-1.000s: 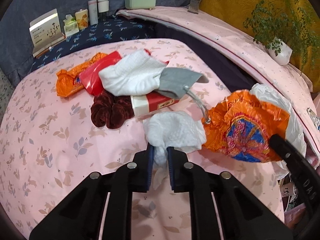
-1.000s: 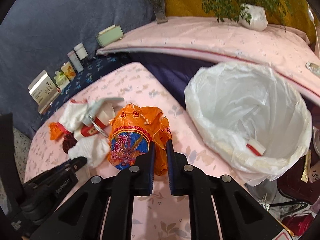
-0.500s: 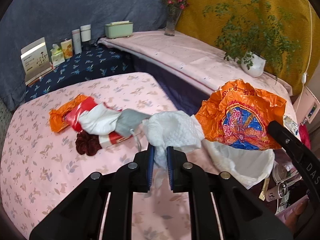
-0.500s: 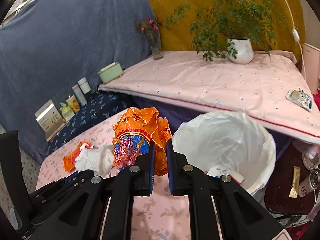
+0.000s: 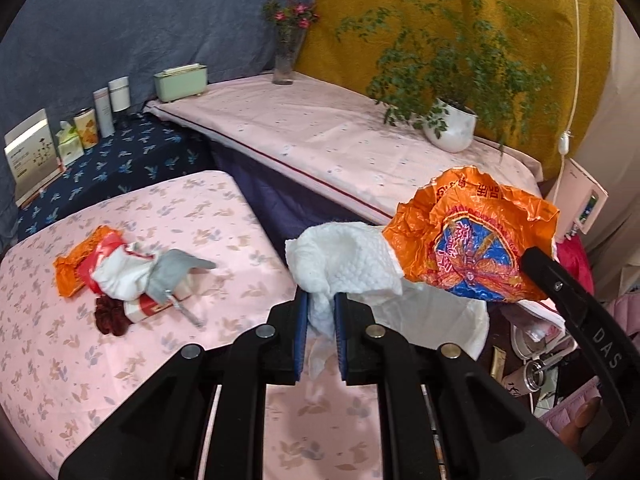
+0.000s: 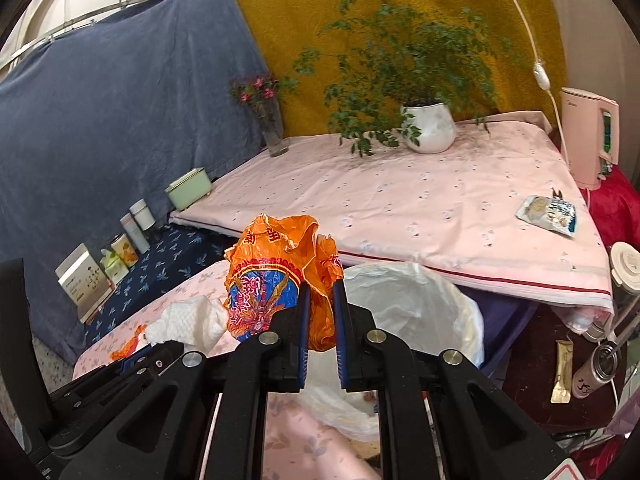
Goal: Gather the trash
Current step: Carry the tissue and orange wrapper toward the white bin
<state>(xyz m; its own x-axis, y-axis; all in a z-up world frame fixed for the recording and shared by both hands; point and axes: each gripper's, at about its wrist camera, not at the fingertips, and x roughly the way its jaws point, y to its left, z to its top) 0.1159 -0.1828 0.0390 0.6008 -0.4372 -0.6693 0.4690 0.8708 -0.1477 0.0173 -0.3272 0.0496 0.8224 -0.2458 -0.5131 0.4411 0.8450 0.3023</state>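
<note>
My left gripper [image 5: 321,308] is shut on a crumpled white paper towel [image 5: 344,264] and holds it in the air past the table's right edge. My right gripper [image 6: 320,300] is shut on an orange and blue plastic wrapper [image 6: 276,276], held above the white-lined trash bin [image 6: 416,308]. The wrapper also shows in the left wrist view [image 5: 472,244], with the bin liner [image 5: 432,320] under it. The towel shows in the right wrist view [image 6: 188,320].
On the pink floral table [image 5: 120,360] lies a pile: orange wrapper [image 5: 76,268], white and grey sock [image 5: 136,272], red-white box [image 5: 148,308], dark red scrunchie [image 5: 110,318]. A potted plant [image 5: 450,128] and vase [image 5: 286,60] stand on the far pink-covered surface. Bottles stand on the floor [image 6: 600,368].
Both grippers have risen and swung right, off the table and over the bin, carrying the towel and the wrapper. The pile on the table has stayed put.
</note>
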